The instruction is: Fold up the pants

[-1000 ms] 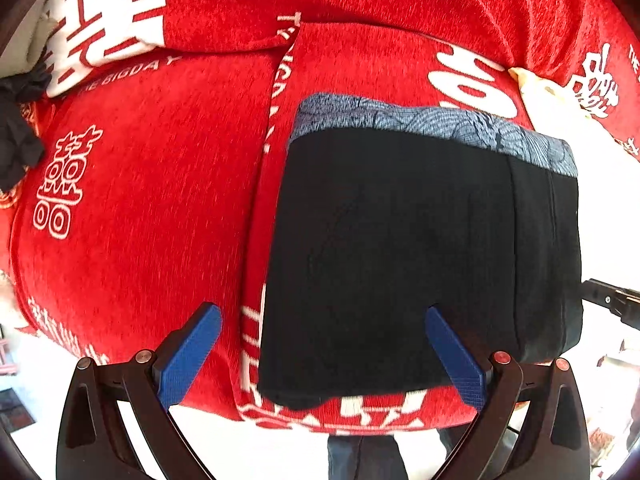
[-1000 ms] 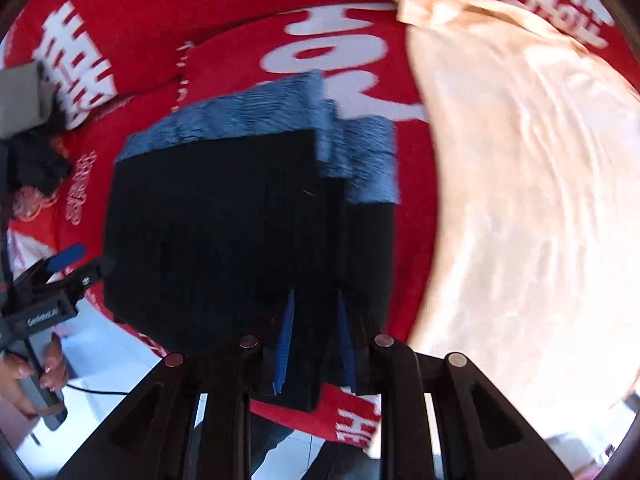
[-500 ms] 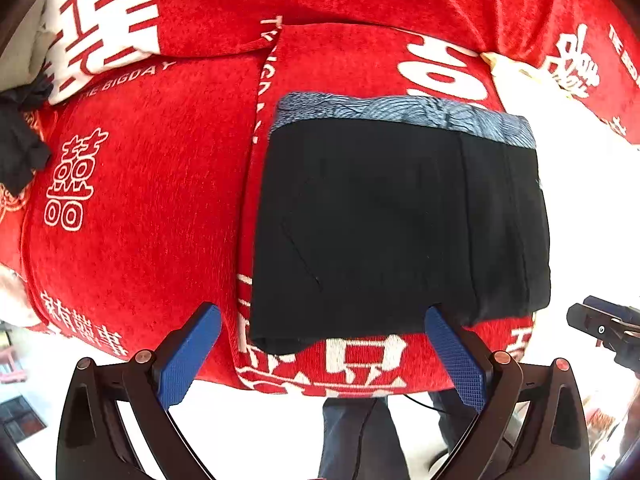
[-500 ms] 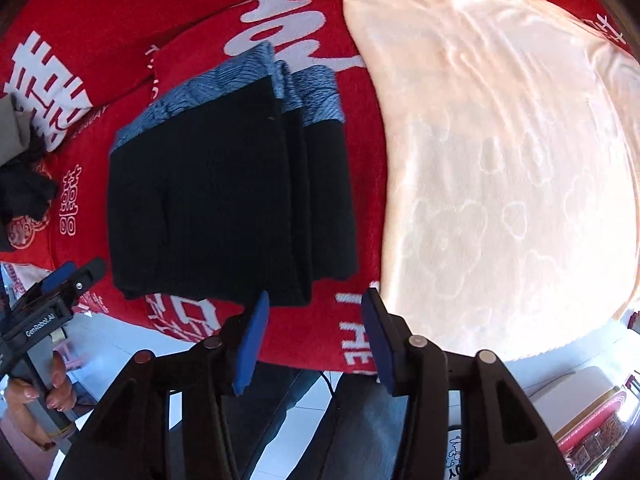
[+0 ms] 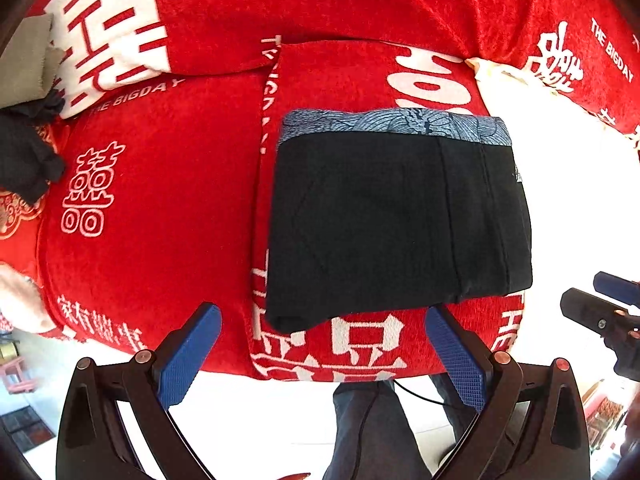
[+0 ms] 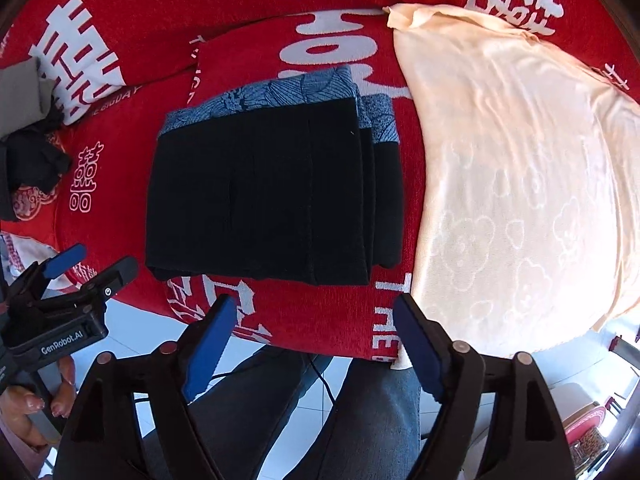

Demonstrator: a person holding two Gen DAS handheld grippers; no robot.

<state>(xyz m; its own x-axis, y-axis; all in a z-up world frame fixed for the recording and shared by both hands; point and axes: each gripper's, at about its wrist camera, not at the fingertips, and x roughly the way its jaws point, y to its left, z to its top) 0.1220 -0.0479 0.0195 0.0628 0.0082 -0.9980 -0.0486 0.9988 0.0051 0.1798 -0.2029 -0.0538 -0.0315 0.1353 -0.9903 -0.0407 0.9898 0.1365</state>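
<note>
The black pants (image 5: 396, 220) with a blue patterned waistband lie folded into a flat rectangle on a red cushion with white characters (image 5: 160, 200). They also show in the right wrist view (image 6: 264, 192). My left gripper (image 5: 320, 356) is open and empty, hanging off the cushion's front edge below the pants. My right gripper (image 6: 312, 340) is open and empty, also in front of the cushion, apart from the pants. The left gripper shows at the lower left of the right wrist view (image 6: 80, 272); the right gripper's tip shows at the right of the left wrist view (image 5: 600, 304).
A cream-coloured cloth (image 6: 520, 180) covers the cushion right of the pants. A dark garment (image 5: 24, 164) and a grey cloth (image 5: 24, 60) lie at the far left. The person's legs (image 6: 360, 408) and tiled floor are below the cushion's front edge.
My right gripper has let go of the pants' edge, opened and drawn back off the cushion. My left gripper has drawn back too. The pants lie flat.
</note>
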